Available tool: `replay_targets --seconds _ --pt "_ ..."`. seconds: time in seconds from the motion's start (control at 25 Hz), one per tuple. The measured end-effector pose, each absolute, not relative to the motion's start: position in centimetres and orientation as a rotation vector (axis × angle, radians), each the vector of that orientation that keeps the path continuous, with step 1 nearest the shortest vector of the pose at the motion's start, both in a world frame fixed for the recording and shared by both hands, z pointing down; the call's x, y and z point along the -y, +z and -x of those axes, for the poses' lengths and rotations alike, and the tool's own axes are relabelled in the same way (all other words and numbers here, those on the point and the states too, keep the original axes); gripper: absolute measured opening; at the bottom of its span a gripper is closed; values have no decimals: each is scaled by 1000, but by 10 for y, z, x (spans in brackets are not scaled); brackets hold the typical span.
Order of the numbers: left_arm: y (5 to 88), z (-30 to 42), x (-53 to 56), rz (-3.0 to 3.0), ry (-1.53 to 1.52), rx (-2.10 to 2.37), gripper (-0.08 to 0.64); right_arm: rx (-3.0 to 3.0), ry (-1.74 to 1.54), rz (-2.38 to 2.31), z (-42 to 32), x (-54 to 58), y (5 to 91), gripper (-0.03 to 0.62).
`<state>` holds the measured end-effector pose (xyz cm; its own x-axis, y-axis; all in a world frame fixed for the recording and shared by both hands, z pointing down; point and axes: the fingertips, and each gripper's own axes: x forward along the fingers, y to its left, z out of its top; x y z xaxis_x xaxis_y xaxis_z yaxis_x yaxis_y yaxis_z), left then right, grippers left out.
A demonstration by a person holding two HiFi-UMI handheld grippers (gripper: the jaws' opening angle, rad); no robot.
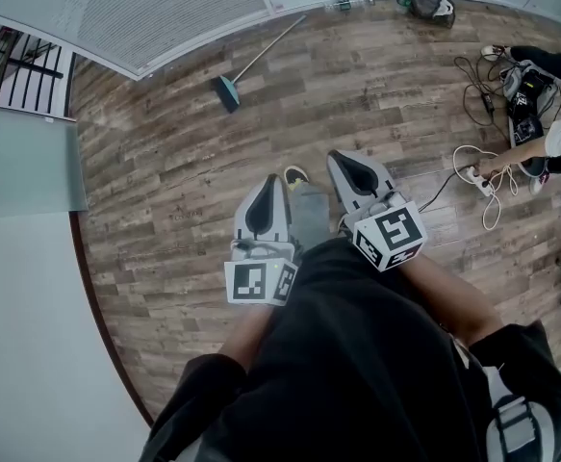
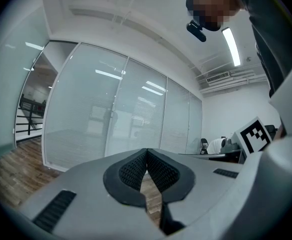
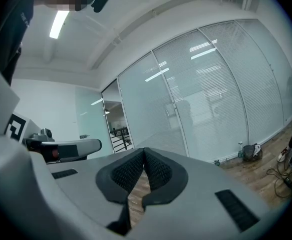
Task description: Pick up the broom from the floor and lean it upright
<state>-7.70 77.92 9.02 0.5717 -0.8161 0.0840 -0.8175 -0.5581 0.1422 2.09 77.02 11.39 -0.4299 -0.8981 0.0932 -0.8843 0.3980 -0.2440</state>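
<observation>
Two empty claws, broom on the floor
Both the left claw (image 1: pixel 272 181) and the right claw (image 1: pixel 338 157) are clenched, jaws meeting on nothing, side by side. The broom (image 1: pixel 261 58) lies flat on the wooden floor (image 1: pixel 165 162) well ahead of both claws, just beside the glass wall (image 1: pixel 165 8), its brush head nearer them than the handle tip.
</observation>
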Motion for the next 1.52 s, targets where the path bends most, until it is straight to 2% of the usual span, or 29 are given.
replay_targets --seconds 0.4,0.96,1.52 --pt "98 73 -723 -2632 3 1316 21 -2588 -383 1693 -20 -724 119 15" --pt "109 64 -575 -2620 44 1187 21 -2624 -434 1722 -5 -584 131 15" --pt "111 96 -472 -2567 21 1208 21 -2689 -426 1731 26 -476 129 15"
